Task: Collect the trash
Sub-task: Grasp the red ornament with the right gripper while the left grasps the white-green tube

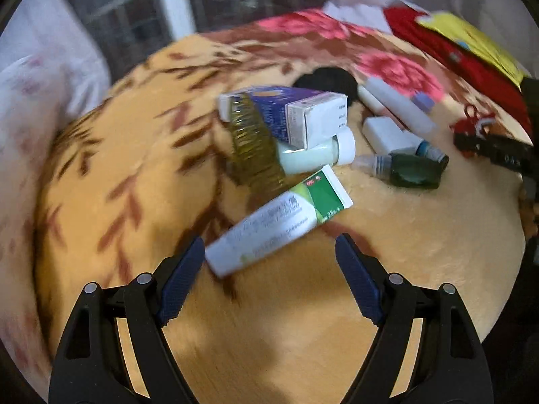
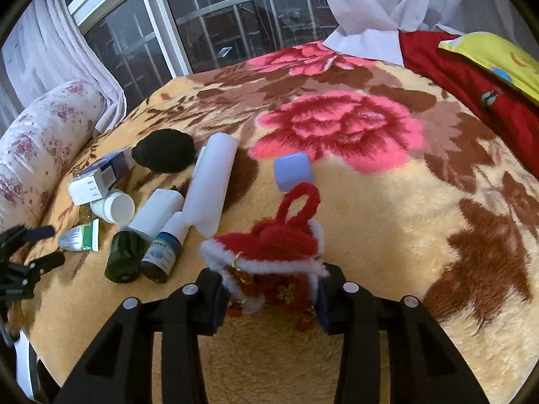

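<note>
The right gripper (image 2: 269, 298) is pinching a red and white chenille ornament (image 2: 266, 256), its 2 pads pressed into the ornament's lower sides while the looped handle stands up just ahead of the tips. Directly beyond it on the bed lies a small lilac cap (image 2: 292, 171); ahead and to the left sit a white tube (image 2: 210, 185), a dark dropper bottle with a white nozzle (image 2: 165, 249) and a green glass bottle (image 2: 124, 256), all crowded together.

The left gripper (image 1: 269, 262) stands spread and empty, its jaws wide, with the near end of a green and white ointment tube (image 1: 279, 222) just ahead of the tips and not clearly between them (the view is smeared by motion, so contact cannot be judged). Past the tube lie a ribbed yellowish bottle (image 1: 252, 148), a round white jar (image 1: 320, 155) and a blue and white carton (image 1: 296, 114) resting on them.

Risks, as I judge them: the ornament is soft and fuzzy, so the pads may only catch pile and let it slip on lifting. The left gripper arriving fast could knock the tube aside or nudge the stacked carton off. The plush blanket (image 2: 387, 219) yields, so a low approach may snag its fibres.
</note>
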Tool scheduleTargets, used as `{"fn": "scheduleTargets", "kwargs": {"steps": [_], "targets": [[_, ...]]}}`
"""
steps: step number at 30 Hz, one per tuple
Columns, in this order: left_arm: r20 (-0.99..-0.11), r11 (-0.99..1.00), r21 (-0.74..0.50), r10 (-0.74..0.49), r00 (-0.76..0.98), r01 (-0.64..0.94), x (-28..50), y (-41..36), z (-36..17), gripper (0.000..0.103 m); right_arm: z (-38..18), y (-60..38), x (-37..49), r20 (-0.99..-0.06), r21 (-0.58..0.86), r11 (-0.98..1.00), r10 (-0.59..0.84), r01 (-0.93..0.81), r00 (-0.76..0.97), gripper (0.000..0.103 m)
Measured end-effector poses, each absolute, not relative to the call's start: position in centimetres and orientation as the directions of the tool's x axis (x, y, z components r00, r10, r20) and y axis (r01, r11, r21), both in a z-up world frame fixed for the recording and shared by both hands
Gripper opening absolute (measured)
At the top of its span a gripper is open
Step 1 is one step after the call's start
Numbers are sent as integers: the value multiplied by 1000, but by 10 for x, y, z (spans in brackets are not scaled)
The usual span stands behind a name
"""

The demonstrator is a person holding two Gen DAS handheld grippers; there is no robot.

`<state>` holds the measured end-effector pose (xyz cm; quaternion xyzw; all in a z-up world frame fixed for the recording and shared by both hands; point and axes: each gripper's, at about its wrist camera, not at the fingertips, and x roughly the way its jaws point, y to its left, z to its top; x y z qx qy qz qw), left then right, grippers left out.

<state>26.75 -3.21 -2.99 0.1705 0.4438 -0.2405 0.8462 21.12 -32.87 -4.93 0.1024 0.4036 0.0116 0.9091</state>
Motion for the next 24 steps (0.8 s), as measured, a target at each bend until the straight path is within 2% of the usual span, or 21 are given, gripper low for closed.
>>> {"fn": "scheduleTargets", "kwargs": {"steps": [6,9,10,11,14,17,21,24], "targets": [[-871,752,-66,-364,330,656,298,-38,-44,78,-52,-328,214,-742,192,979,96,72,664,43],[-884,752,-31,-328,334,658,297,-45,-57,78,-53,-326,216,-747,181,981,89,74,659,44],[-875,753,-7,-323,361,658,294,-47,-57,73,-53,-326,217,-748,179,981,87,74,658,44],[-868,753,17,-315,383,658,290,-50,-57,63,-54,-326,218,-749,175,982,85,73,657,44],[-858,757,39,-309,409,653,280,-55,-57,50,-55,-325,218,-751,169,983,80,74,656,44],[-852,754,76,-290,435,653,273,-60,-58,45,-54,-325,218,-748,174,982,83,73,658,44],[-851,763,90,-275,447,640,273,-64,-58,44,-55,-326,218,-745,181,981,87,74,661,44],[-849,765,151,-224,478,626,272,-70,-58,53,-55,-326,218,-745,182,981,89,73,661,45]]}}
